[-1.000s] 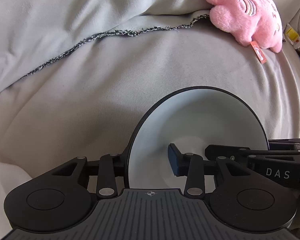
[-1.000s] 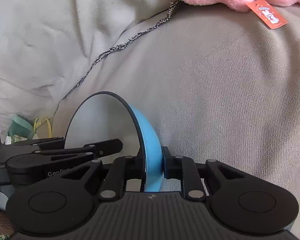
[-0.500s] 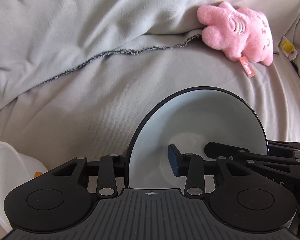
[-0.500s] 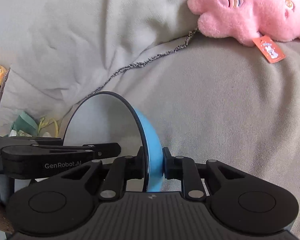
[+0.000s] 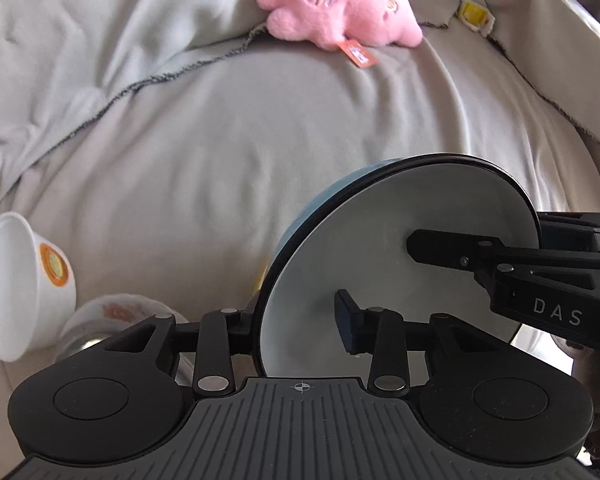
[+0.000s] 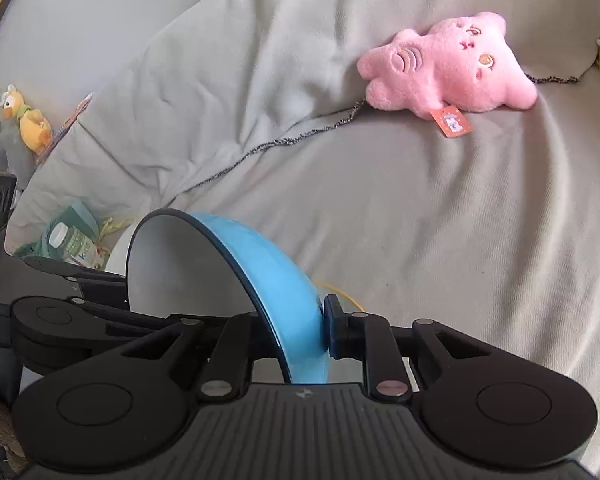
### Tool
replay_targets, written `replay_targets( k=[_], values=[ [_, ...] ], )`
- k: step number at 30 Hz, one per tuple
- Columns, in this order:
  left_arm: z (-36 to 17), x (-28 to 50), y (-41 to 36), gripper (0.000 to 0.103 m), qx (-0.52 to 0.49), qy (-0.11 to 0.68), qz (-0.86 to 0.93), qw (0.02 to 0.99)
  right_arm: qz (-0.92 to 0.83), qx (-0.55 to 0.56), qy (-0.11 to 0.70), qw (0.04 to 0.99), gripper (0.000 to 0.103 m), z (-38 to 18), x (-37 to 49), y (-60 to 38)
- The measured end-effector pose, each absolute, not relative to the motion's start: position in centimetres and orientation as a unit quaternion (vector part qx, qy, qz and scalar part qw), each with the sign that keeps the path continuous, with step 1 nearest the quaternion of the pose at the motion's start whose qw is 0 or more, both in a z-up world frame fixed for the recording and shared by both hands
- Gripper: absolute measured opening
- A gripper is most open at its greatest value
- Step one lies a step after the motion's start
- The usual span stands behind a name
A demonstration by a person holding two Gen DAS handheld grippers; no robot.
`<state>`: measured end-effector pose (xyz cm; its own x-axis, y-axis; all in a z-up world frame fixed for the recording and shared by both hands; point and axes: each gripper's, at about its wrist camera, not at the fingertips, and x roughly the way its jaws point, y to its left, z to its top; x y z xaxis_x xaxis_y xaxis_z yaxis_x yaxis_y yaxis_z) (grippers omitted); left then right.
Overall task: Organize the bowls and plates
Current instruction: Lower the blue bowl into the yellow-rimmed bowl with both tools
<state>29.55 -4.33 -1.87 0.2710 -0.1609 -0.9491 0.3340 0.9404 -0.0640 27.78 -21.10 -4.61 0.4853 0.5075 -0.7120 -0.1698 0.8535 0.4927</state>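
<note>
Left wrist view: blue bowl (image 5: 400,248) sits lower right of frame, white inside facing camera, lifted off the grey sofa cover (image 5: 260,140). Left tool (image 5: 300,324) straddles the rim, jaws have just been closing, but the right pad still stands off the inner wall, so not clamped. Right tool (image 5: 452,248) reaches in from the right edge. More of the scene now shows than a second ago: white cup (image 5: 16,284) and patterned bowl (image 5: 116,312) have come into lower left, pink plush (image 5: 336,16) at top.

Right wrist view: right tool (image 6: 300,320) clenched on the bowl's (image 6: 268,268) wall, lower centre; grip unchanged. Plush (image 6: 448,68) sits further off.

Judgement: bowl is in transit, right tool carrying, probably toward the other bowls.
</note>
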Motion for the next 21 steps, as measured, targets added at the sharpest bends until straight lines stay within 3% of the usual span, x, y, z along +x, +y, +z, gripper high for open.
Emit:
replay_targets(
  k=[4,8,16,21],
  values=[
    [-4.3,28.6,-5.1,0.031,0.098,0.608,-0.142,0.775,0.202,0.192,0.497,0.822,0.021,-7.6,26.9,-21.7],
    [-5.9,28.4,-4.9,0.029,0.100,0.616,-0.136,0.770,0.202,0.192,0.508,0.815,0.021,-9.9,26.4,-21.2],
    [-6.0,28.6,-4.2,0.028,0.079,0.604,-0.139,0.781,0.181,0.171,0.479,0.842,0.022,-9.8,25.9,-20.4],
    [-4.9,28.5,-3.6,0.018,0.075,0.593,-0.132,0.790,0.180,0.165,0.477,0.844,0.022,-10.0,25.9,-20.4]
  ],
)
